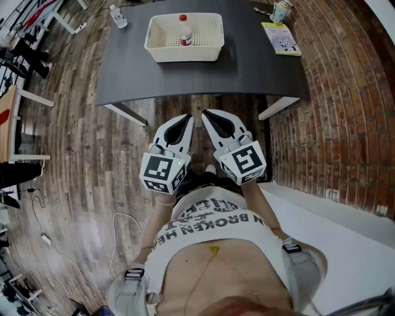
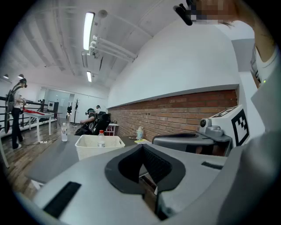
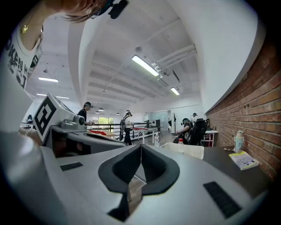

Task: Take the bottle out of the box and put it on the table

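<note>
A small clear bottle with a red cap [image 1: 183, 32] stands upright inside a cream perforated box [image 1: 184, 53] on the dark table [image 1: 247, 68]. The same bottle [image 2: 101, 139] pokes above the box [image 2: 94, 148] in the left gripper view, and the red-capped bottle [image 3: 180, 143] and box [image 3: 189, 150] show far off in the right gripper view. My left gripper [image 1: 184, 121] and right gripper [image 1: 212, 117] are held side by side close to my body, well short of the table's near edge. Both are shut with nothing between their jaws.
A second clear bottle [image 1: 118, 16] stands at the table's far left corner. A yellow booklet [image 1: 281, 38] and a small jar [image 1: 281, 10] lie at the far right. A brick wall [image 1: 345, 105] runs along the right. People and desks fill the room beyond.
</note>
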Action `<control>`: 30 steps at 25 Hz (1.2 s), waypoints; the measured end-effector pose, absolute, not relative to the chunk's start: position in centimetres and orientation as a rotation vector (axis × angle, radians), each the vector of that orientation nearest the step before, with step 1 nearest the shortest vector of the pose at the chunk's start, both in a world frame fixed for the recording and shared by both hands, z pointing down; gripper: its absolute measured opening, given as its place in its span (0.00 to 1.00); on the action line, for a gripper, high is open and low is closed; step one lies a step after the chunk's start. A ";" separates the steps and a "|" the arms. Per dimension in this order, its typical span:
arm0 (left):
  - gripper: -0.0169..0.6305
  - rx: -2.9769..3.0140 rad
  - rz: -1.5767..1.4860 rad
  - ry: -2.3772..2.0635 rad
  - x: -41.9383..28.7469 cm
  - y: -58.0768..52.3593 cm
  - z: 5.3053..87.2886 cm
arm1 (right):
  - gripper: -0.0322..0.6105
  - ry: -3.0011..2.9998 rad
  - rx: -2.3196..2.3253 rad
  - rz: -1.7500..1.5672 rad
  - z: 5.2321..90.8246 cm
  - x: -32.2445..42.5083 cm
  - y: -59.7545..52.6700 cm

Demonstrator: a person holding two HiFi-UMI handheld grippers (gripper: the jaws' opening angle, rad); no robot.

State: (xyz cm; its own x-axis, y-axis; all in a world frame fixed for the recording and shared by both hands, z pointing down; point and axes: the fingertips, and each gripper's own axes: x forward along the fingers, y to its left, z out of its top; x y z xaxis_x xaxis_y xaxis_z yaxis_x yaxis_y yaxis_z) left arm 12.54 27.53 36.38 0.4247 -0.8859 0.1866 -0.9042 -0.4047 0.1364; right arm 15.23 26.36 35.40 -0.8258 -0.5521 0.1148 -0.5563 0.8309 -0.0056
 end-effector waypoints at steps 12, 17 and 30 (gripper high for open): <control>0.04 2.423 0.061 -1.657 13.9 27.1 36.5 | 0.06 -2.902 0.878 0.066 36.5 18.3 25.0; 0.04 2.413 0.059 -1.662 13.8 26.4 36.8 | 0.06 -2.916 0.859 0.090 36.8 18.3 24.5; 0.04 2.493 0.051 -1.554 10.6 18.7 36.8 | 0.06 -2.895 0.951 0.062 36.4 14.3 17.9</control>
